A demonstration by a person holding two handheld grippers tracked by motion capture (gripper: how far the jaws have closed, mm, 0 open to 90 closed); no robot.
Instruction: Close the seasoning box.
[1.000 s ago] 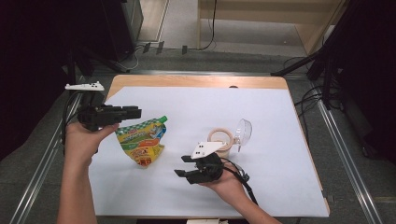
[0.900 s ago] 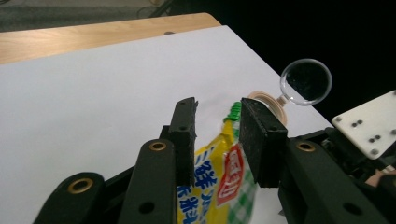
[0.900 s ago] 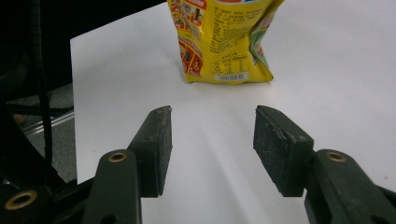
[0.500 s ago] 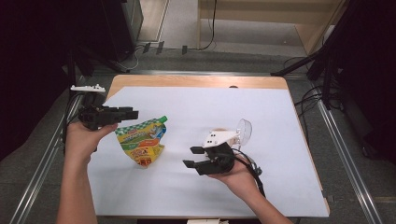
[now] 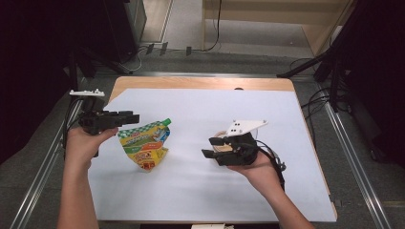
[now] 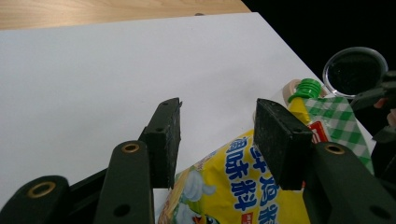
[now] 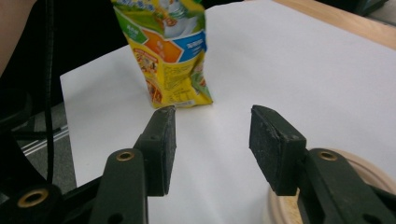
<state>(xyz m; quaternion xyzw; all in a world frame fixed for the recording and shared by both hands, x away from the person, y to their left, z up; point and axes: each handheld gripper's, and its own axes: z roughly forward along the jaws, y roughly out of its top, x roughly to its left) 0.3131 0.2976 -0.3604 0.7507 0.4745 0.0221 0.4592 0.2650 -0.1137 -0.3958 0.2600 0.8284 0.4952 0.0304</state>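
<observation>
A yellow spouted pouch (image 5: 143, 145) with a green cap (image 5: 166, 121) lies on the white sheet (image 5: 200, 107), left of centre. My left gripper (image 5: 135, 117) hovers open just above and left of the pouch's top, and the pouch (image 6: 243, 186) shows under its jaws. My right gripper (image 5: 209, 147) is open too, held right of centre and pointing left at the pouch (image 7: 170, 56). Nothing sits between its fingers. A round tan container (image 7: 369, 172) lies directly under it. A clear round lid (image 6: 356, 70) shows beyond the green cap (image 6: 308, 87).
The white sheet covers most of the wooden table (image 5: 200, 82), which shows as a strip along the far edge. Metal rails (image 5: 351, 152) run along both sides of the table. Cables and dark stands lie on the floor beyond.
My right gripper has moved away from the person and to the right, over the round container. My left gripper has stayed almost where it was, beside the pouch.
</observation>
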